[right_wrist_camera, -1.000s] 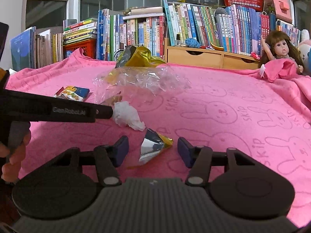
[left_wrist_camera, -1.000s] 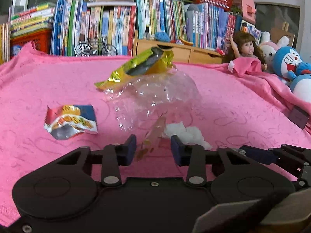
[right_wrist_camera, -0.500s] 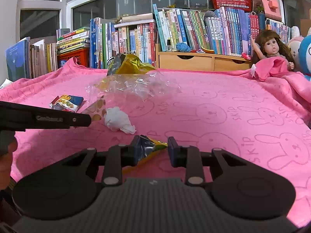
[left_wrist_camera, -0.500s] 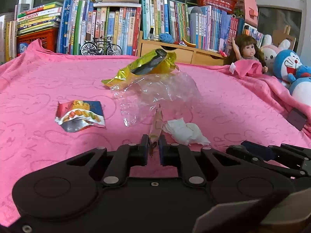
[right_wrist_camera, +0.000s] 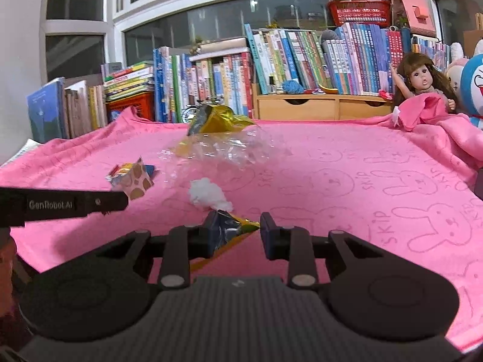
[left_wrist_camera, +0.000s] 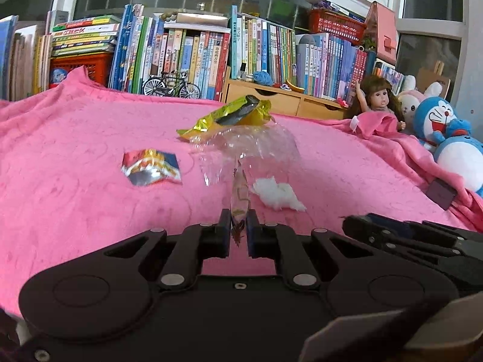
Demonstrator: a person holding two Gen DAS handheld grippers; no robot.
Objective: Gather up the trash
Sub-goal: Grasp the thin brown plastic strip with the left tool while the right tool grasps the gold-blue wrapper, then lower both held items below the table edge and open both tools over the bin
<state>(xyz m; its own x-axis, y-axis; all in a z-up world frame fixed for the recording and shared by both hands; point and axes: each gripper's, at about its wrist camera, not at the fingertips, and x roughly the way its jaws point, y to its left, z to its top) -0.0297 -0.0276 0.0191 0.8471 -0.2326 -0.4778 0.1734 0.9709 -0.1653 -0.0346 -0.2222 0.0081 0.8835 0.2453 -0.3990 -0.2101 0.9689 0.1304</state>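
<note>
left tongs (left_wrist_camera: pixel 238 229) pinch spotted wrapper (left_wrist_camera: pixel 240 193) | right tongs (right_wrist_camera: pixel 235 230) clamp foil wrapper (right_wrist_camera: pixel 231 229) | pink blanket (right_wrist_camera: pixel 347 166), bookshelf (right_wrist_camera: pixel 271 66) behind

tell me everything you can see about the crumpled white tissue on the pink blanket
The crumpled white tissue is a small wad of soft, thin paper, bunched into irregular folds, with one pointed end in the left wrist view. It lies loose on the pink blanket, near the edge of the clear plastic bag; whether they touch is unclear. Nothing grips it: both hand-held grippers hold other wrappers.
</note>
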